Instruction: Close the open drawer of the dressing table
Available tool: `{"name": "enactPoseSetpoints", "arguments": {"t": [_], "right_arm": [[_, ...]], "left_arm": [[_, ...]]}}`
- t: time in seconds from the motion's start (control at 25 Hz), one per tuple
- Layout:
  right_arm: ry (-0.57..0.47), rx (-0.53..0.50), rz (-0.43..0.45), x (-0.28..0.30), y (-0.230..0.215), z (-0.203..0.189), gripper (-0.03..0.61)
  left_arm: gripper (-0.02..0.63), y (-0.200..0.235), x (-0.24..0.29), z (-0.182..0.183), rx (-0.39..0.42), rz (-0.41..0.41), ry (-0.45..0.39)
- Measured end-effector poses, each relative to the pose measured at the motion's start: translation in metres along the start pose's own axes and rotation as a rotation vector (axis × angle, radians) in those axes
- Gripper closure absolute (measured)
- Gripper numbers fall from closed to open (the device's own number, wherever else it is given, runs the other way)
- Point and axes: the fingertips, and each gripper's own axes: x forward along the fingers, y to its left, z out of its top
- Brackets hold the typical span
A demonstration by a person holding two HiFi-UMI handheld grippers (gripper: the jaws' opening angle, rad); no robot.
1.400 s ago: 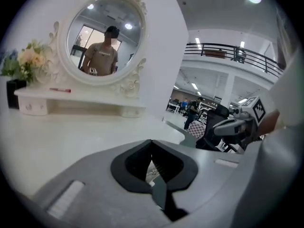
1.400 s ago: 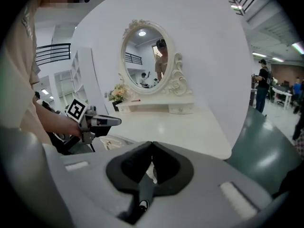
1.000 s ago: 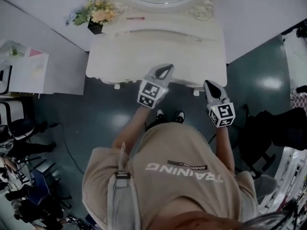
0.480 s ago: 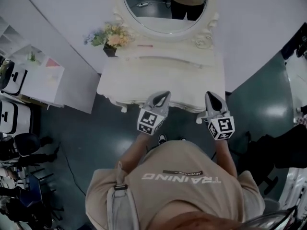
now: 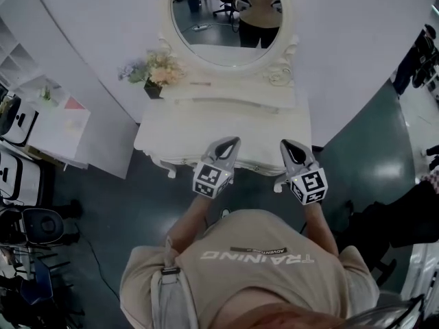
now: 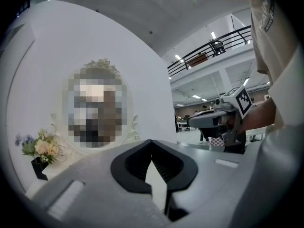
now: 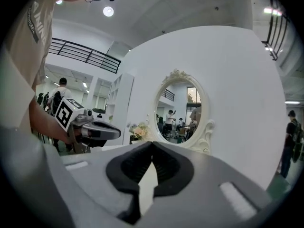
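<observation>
The white dressing table (image 5: 171, 139) stands against the wall with an oval mirror (image 5: 226, 19) and a flower pot (image 5: 156, 70) on its back ledge. No open drawer shows in any view; the table's front is partly hidden under the grippers. My left gripper (image 5: 233, 142) and right gripper (image 5: 285, 145) hover side by side over the table's front edge, both shut and holding nothing. The left gripper view shows its jaws (image 6: 152, 141) closed, with the flower pot (image 6: 40, 148) to the left. In the right gripper view the jaws (image 7: 152, 144) are closed below the mirror (image 7: 183, 110).
A white shelf unit (image 5: 41, 115) stands left of the table, with office chairs (image 5: 34, 225) on the dark floor below it. A person (image 7: 289, 141) stands far right by the wall. Dark items (image 5: 405, 214) lie at the right.
The head view has tilted up, bringing the whole mirror into sight. Both grippers stay shut over the table's front edge, and the right one has drifted slightly left.
</observation>
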Motion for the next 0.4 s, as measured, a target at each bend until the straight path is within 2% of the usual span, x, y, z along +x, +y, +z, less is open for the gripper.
{"name": "enactPoseSetpoints", "arguments": {"t": [0.4], "right_arm": [[0.035,0.013,0.003,-0.009,-0.015,-0.016,0.575]], "left_arm": [[0.614,-0.027,0.021,0.006,0.045,-0.066,0.001]]}}
